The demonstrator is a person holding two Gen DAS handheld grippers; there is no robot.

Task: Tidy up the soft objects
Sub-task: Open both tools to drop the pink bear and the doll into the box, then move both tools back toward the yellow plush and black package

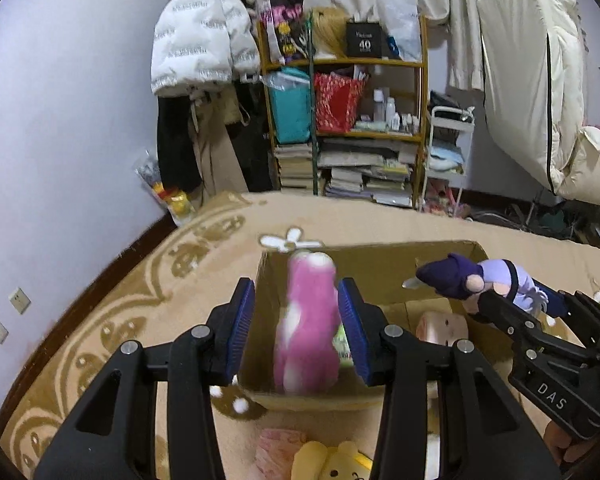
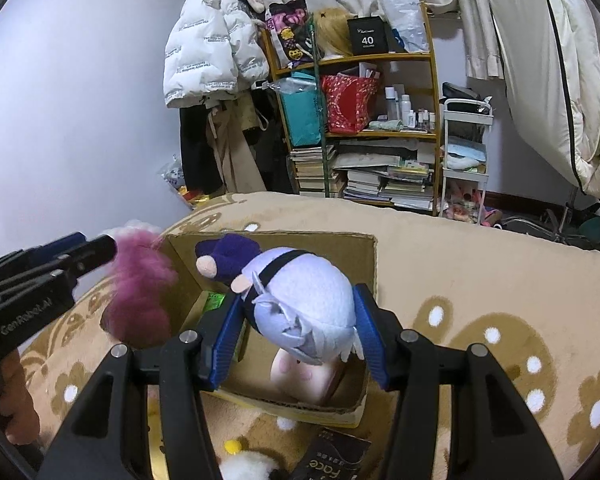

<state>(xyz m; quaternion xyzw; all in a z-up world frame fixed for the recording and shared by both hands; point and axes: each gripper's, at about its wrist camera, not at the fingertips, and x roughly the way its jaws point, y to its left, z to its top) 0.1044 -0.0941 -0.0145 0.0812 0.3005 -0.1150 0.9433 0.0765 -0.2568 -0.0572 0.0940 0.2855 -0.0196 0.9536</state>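
An open cardboard box (image 1: 440,252) (image 2: 364,276) stands on the beige blanket. My left gripper (image 1: 300,320) has its jaws spread; a pink plush toy (image 1: 308,324) hangs blurred between the pads above the box's left end, and it also shows in the right wrist view (image 2: 140,292). My right gripper (image 2: 296,332) is shut on a pale-lilac plush doll (image 2: 304,300) with a dark purple body, held over the box; the doll also shows in the left wrist view (image 1: 484,280). Inside the box lie a doll's head (image 1: 444,326) and a pink plush (image 2: 304,380).
A yellow bear plush (image 1: 332,464) and a pink item (image 1: 276,448) lie on the blanket before the box. A black booklet (image 2: 332,460) and a white fluffy toy (image 2: 248,466) lie near the right gripper. A cluttered shelf (image 1: 360,120) and hanging coats stand behind.
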